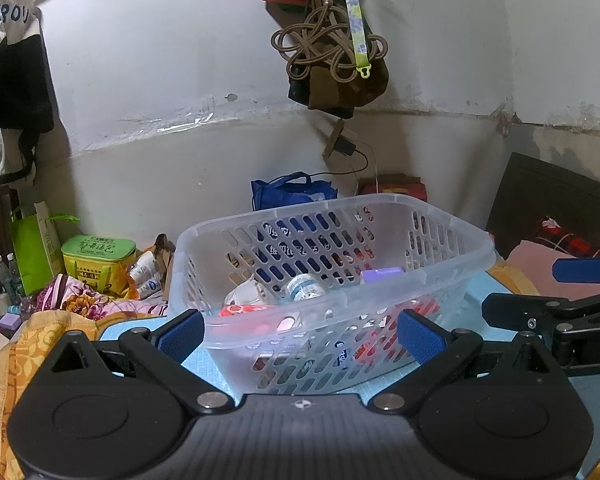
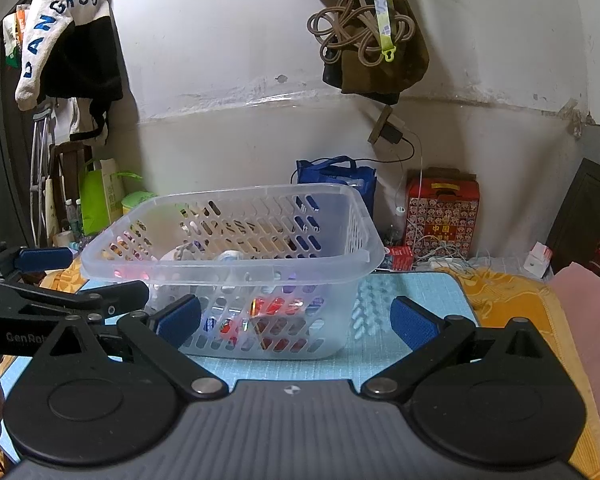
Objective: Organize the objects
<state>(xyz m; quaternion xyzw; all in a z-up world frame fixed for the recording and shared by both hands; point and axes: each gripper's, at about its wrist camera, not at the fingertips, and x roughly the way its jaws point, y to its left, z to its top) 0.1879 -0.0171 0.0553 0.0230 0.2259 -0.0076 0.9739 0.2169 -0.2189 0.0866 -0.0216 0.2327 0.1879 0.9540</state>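
Note:
A clear slotted plastic basket (image 1: 452, 256) stands on a light blue mat (image 1: 496, 284); it also shows in the right wrist view (image 2: 228, 266). Inside lie a small bottle with a blue label (image 1: 306, 287), a purple box (image 1: 382, 275), a white wrapper (image 1: 246, 292) and red packets (image 1: 240, 311). My left gripper (image 1: 302, 334) is open and empty, just in front of the basket's near wall. My right gripper (image 2: 296, 320) is open and empty, in front of the basket's right part. The right gripper shows at the right of the left view (image 1: 572, 292); the left gripper shows at the left of the right view (image 2: 60, 284).
The mat (image 2: 416, 292) lies on a yellow-orange bedspread (image 2: 512, 300). Behind are a blue bag (image 2: 336, 180), a red patterned box (image 2: 442, 212), white cables (image 2: 444, 256), a green-yellow box (image 1: 98, 260) and a green bag (image 1: 30, 252). A brown bag with cord (image 1: 336, 68) hangs on the wall.

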